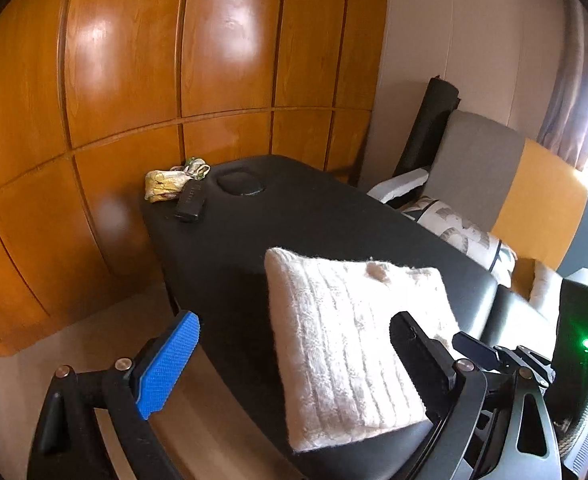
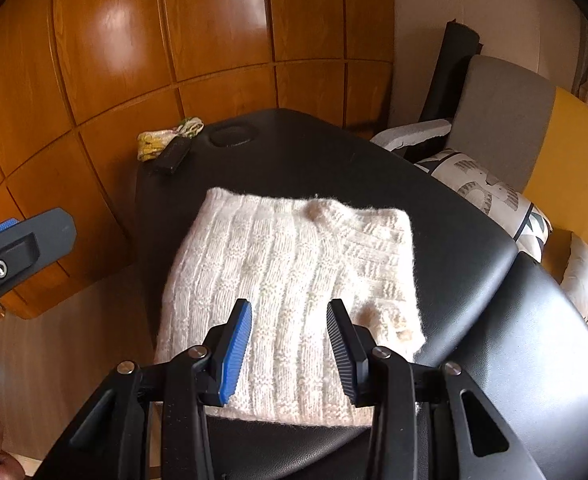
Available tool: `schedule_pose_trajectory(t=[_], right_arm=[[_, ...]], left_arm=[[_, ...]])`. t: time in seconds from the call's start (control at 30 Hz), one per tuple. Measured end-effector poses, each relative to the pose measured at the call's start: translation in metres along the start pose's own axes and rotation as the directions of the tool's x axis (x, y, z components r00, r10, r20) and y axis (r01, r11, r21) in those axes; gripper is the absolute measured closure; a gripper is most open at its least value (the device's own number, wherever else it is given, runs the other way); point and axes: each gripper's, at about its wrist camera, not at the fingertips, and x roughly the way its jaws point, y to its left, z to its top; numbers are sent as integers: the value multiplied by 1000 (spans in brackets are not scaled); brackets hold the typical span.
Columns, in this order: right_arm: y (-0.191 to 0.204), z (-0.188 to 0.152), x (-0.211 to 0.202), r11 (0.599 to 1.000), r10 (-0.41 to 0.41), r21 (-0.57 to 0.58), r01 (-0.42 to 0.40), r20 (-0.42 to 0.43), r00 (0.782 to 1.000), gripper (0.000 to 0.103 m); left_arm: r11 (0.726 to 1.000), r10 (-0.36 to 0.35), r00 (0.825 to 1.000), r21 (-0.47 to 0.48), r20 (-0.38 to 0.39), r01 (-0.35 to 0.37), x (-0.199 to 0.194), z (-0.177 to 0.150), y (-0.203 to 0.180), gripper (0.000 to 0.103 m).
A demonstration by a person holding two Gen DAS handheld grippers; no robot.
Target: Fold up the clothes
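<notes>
Sweater: a cream knitted sweater (image 2: 289,300) lies folded into a neat rectangle on the near half of the counter (image 2: 494,320); its ribbed side faces up; one edge reaches the counter's left border, seen from the right wrist camera.
Counter: black, padded, long and narrow, with a seam across it beside the sweater; a round recess (image 2: 231,136) is sunk into the far end; whether anything sits inside it, I cannot tell.
Far corner: a small crumpled yellow and white cloth (image 1: 165,186) rests at the counter's far left corner; a black remote-like thing (image 1: 189,202) lies just beside it, touching its edge.
Left hand-held gripper: the left hand-held gripper (image 1: 294,364) has its fingers spread wide; the blue pad (image 1: 165,364) hangs off the counter's left side over the floor; the black finger sits above the sweater's right part; it pinches nothing.
Right hand-held gripper: the right hand-held gripper (image 2: 289,354) hovers over the near end of the sweater, fingers apart with knit showing in the gap; nothing is held.
Beside the counter: a sofa (image 2: 506,120) with patterned cushions (image 2: 490,196) stands to the right.
Behind: a wall of glossy wooden cupboard doors (image 1: 133,80).
</notes>
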Motion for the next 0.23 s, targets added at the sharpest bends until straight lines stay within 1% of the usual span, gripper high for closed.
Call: schedule_pose_trajectory(t=[0.1,0.13,0.23], right_arm=[[0,-1,2,1000,1,-3,-1,-11,1000,64],[1,-1,3,1000,2,-5,-2,-14,1000,64],[1,-3,5,1000,3,-8,-3,-25,1000,64]], left_arm=[[1000,-3,1000,-15,-5,3,3,-2,2,7],[1000,5,1000,-13,-6,-5,4,-3,2,10],[1000,22,1000,-7,-10,-22,8,-5,2,10]])
